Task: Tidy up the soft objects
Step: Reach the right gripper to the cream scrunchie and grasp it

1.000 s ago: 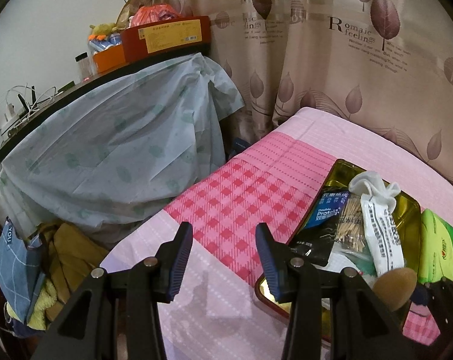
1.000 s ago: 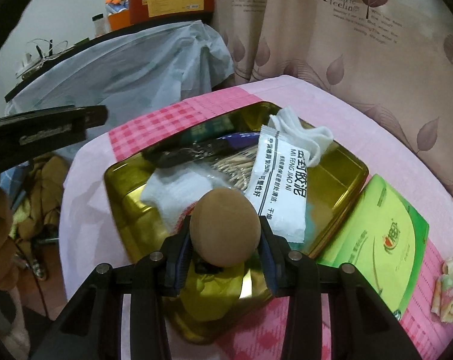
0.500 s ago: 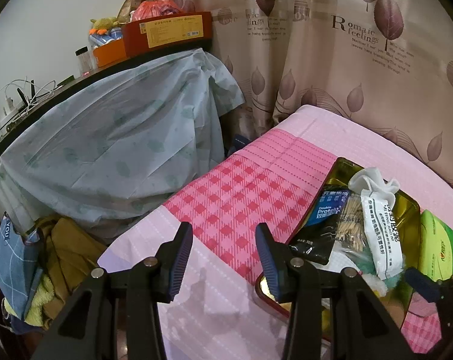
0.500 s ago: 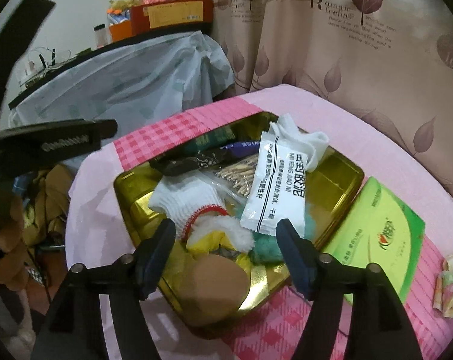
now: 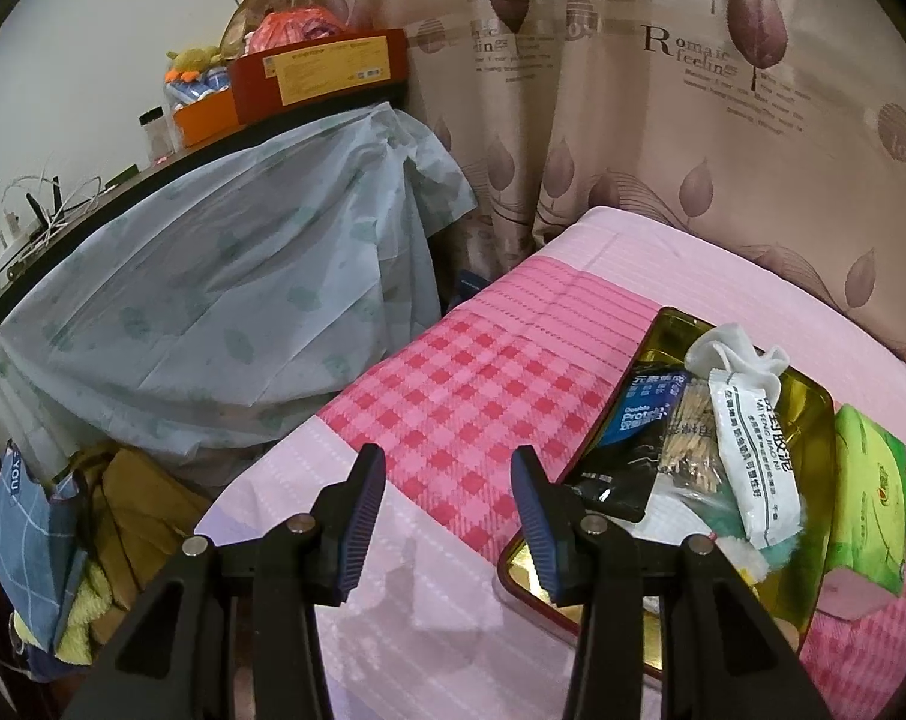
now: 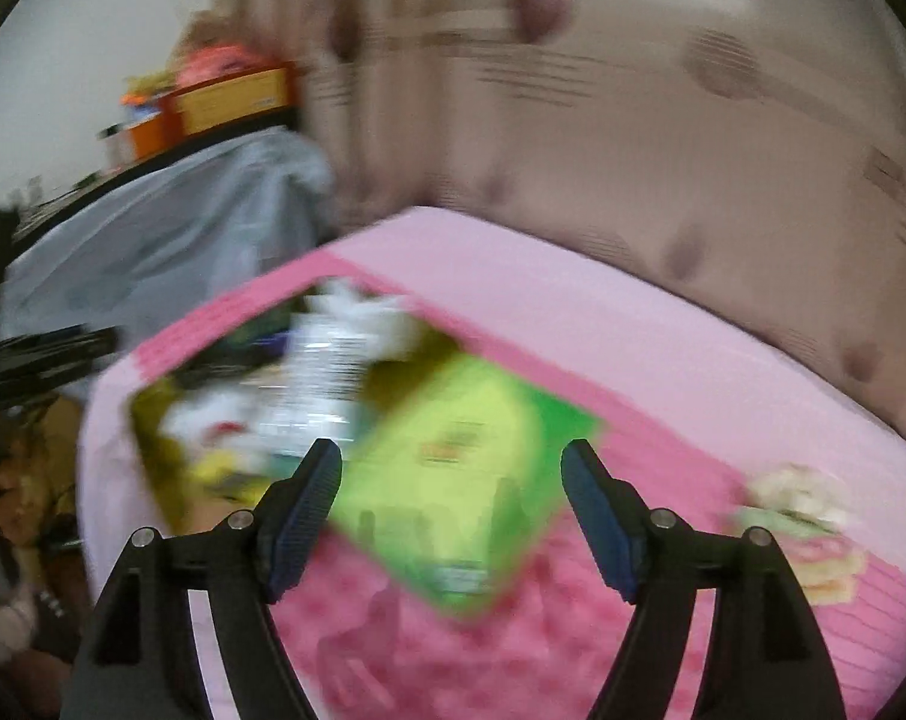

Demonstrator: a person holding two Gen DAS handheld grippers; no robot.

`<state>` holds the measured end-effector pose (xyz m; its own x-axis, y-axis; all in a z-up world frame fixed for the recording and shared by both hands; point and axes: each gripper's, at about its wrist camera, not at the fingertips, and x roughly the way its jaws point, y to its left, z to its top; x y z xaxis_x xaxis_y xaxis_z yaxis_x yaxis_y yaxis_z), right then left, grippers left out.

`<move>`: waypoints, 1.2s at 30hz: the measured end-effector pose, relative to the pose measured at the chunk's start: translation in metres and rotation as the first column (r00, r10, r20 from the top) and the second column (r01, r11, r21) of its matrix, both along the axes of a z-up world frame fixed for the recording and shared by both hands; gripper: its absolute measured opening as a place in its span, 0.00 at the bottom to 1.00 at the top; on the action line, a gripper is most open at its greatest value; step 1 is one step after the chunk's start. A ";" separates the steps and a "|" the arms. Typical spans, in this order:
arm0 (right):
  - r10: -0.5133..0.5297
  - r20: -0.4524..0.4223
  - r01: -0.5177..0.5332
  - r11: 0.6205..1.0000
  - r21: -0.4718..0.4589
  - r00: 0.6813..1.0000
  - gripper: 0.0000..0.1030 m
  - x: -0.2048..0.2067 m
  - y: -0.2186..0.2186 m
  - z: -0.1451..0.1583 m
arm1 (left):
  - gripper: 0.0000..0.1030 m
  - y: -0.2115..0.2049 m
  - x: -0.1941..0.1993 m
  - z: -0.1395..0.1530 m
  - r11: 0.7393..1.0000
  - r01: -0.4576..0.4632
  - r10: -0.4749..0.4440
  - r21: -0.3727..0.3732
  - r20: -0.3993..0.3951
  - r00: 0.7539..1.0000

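Note:
A gold tin tray lies on the pink cloth, filled with packets, a white sock and other soft items. In the blurred right wrist view it shows at the left. A green tissue pack lies beside the tray, also in the left wrist view. A small pastel soft object lies at the right. My right gripper is open and empty above the green pack. My left gripper is open and empty over the cloth, left of the tray.
A beige leaf-print curtain hangs behind the table. A shelf draped with pale blue plastic stands at the left, with boxes on top. Clothes and a blue bag lie on the floor at lower left.
My right gripper opened and dropped the brown round sponge into the tray, then swung right toward the green pack; its view is now blurred. My left gripper stayed almost still.

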<state>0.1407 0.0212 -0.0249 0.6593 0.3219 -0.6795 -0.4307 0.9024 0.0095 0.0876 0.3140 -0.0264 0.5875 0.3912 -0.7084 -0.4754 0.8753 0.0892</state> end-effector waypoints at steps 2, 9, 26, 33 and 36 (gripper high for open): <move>-0.084 -0.011 0.084 0.996 -0.027 0.996 0.71 0.018 -0.035 -0.003 | 0.43 -0.003 0.000 0.001 1.000 0.010 -0.010 0.006 0.004 1.000; -0.283 -0.067 0.276 0.956 -0.096 0.957 0.71 0.068 -0.128 -0.023 | 0.43 -0.010 0.004 -0.001 0.998 0.045 -0.045 0.033 0.000 0.999; -0.324 -0.200 0.298 0.943 -0.149 0.925 0.37 0.137 -0.189 -0.089 | 0.43 -0.072 0.009 0.003 0.947 0.259 -0.263 0.188 -0.005 0.965; -0.327 -0.125 0.316 0.943 -0.102 0.937 0.14 0.117 -0.207 -0.072 | 0.43 -0.134 0.017 0.014 0.907 0.395 -0.403 0.146 0.028 0.915; -0.346 -0.080 0.342 0.938 -0.061 0.935 0.13 0.100 -0.223 -0.054 | 0.45 -0.176 0.021 0.019 0.853 0.502 -0.511 0.145 0.036 0.859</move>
